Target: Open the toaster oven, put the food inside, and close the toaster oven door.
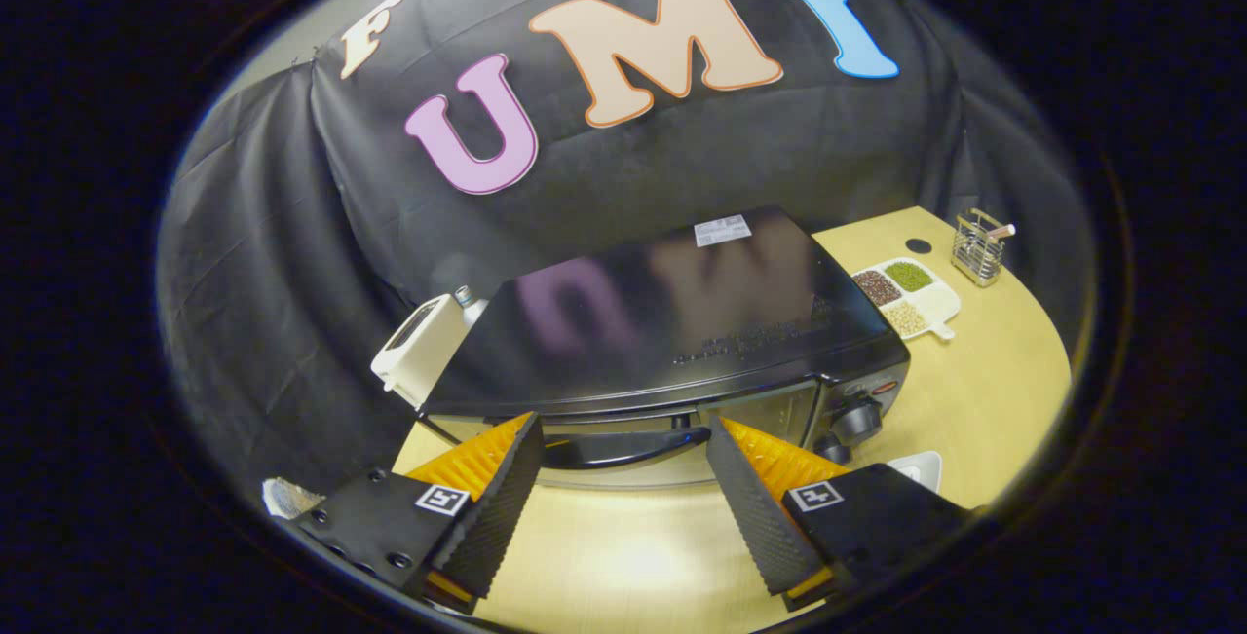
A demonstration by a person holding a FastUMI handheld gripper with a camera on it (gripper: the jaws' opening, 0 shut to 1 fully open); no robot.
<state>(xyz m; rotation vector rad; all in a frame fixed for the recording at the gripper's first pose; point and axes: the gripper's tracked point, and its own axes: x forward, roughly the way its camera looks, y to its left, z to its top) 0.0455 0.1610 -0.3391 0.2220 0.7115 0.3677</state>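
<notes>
1. My claw [623, 449]: fingers spread apart, holding nothing.
2. Glossy black toaster oven [682, 322], frame centre on pale wooden tabletop [984, 400]; its curved black door handle [623, 447] between my fingertips, door shut.

Black toaster oven [672, 322] on wooden table, door closed, curved handle [623, 447] facing front

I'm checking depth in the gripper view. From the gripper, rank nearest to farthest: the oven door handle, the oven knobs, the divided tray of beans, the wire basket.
The gripper is open.
1. Oven door handle: between the fingertips.
2. Oven knobs: on the toaster oven's front, beside one finger.
3. Divided tray of beans: on the table, beyond the oven.
4. Wire basket: behind the tray.
</notes>
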